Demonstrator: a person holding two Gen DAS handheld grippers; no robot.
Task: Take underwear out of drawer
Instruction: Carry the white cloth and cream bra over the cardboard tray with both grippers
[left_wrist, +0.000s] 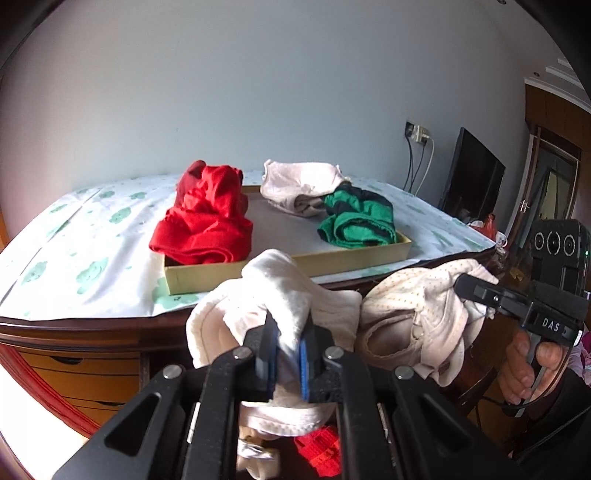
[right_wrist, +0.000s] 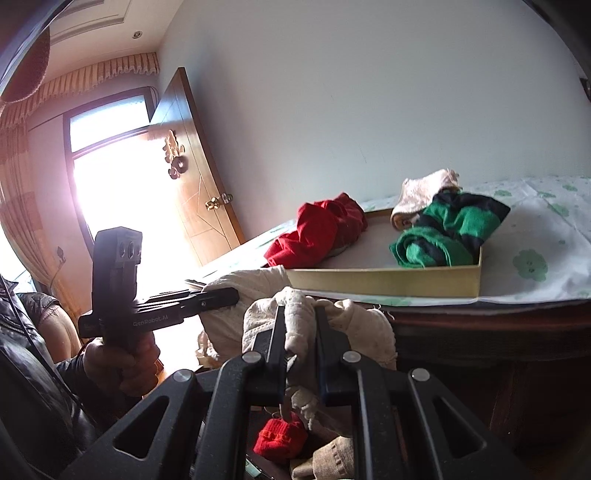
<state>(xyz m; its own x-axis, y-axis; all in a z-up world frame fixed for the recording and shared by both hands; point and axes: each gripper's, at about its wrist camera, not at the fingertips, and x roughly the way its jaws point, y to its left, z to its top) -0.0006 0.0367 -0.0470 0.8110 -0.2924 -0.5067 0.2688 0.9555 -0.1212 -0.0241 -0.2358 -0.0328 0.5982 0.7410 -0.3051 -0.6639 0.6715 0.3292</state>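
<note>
"DAS" on right gripper (left_wrist: 476, 291), "GenRobot.AI" on left gripper (right_wrist: 225, 295)

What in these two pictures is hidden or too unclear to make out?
- Drawer: both views, covered by the grippers' arms; only a red item peeks through.
- Whether the white garment in the left gripper and the dotted garment in the right gripper are one piece: folds hide it.
- Window: right view, washed out by glare.
- Person: only hands and sleeves, cut off by edges.
</note>
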